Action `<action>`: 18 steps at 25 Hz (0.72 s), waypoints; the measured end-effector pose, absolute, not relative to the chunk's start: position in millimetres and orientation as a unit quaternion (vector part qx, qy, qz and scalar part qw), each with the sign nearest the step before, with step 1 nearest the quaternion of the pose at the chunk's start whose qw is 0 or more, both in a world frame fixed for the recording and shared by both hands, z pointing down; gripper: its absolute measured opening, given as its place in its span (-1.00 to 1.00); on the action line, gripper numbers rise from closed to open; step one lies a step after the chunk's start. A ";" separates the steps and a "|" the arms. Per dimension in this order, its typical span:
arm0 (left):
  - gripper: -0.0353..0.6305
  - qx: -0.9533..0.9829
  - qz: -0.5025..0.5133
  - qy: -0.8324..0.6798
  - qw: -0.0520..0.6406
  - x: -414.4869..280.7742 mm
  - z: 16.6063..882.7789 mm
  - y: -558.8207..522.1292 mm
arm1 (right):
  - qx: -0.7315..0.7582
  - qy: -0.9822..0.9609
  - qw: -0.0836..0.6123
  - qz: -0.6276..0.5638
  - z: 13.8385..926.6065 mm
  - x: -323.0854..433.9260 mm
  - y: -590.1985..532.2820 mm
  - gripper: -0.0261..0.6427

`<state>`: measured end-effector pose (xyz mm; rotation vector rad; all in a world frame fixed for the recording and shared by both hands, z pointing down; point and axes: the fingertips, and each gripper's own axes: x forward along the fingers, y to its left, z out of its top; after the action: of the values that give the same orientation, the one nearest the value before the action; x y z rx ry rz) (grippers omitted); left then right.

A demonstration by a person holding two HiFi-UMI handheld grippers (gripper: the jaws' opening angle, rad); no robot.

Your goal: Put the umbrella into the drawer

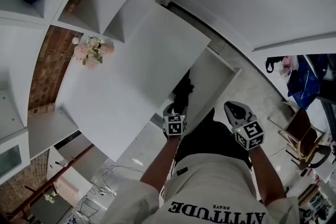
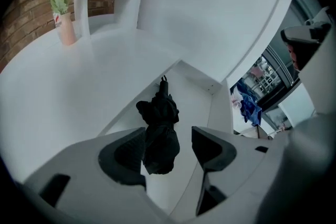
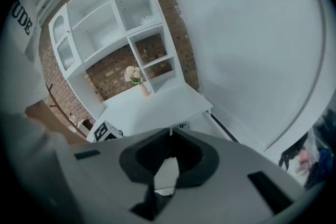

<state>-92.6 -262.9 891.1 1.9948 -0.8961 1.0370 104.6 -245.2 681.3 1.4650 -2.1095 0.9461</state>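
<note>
Umbrella: black, folded, soft crumpled fabric round a thin shaft, lying loose in the open white drawer. I judge the placing done; only shutting the drawer may remain. My left claw hangs above it, spread wide, gripping nothing; my right claw is closed and empty. Beyond: smooth white counter, pink vase of flowers.
</note>
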 end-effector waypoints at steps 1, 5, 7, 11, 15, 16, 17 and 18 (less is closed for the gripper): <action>-0.05 0.775 0.394 -0.347 0.351 -92.2 883.2 -262.0 | 0.524 -0.757 0.202 0.334 678.2 104.3 -245.6 -0.82; -0.25 0.794 0.354 -0.361 0.338 -94.1 843.8 -263.9 | 0.521 -0.765 0.206 0.317 664.3 100.4 -248.4 -0.82; -0.40 0.800 0.333 -0.374 0.332 -97.0 822.9 -266.7 | 0.516 -0.772 0.206 0.308 657.3 97.1 -251.3 -0.82; -0.52 0.795 0.303 -0.410 0.328 -108.1 796.2 -269.8 | 0.504 -0.786 0.209 0.291 647.3 93.2 -253.2 -0.82; -0.64 0.778 0.280 -0.456 0.329 -127.7 775.9 -266.7 | 0.484 -0.802 0.207 0.282 640.9 89.1 -249.9 -0.82; -0.68 0.773 0.275 -0.468 0.329 -131.3 771.3 -265.9 | 0.479 -0.806 0.206 0.279 639.6 90.2 -249.8 -0.82; -0.71 0.768 0.271 -0.480 0.328 -134.1 766.4 -265.4 | 0.475 -0.810 0.204 0.277 638.0 92.4 -249.7 -0.82; -0.72 0.763 0.267 -0.491 0.324 -136.4 760.6 -264.9 | 0.471 -0.813 0.200 0.277 636.1 94.9 -249.1 -0.82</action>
<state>-136.4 -264.9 760.6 2.0022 -1.2876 0.7003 94.9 -249.1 636.1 1.3171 -2.2724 0.7737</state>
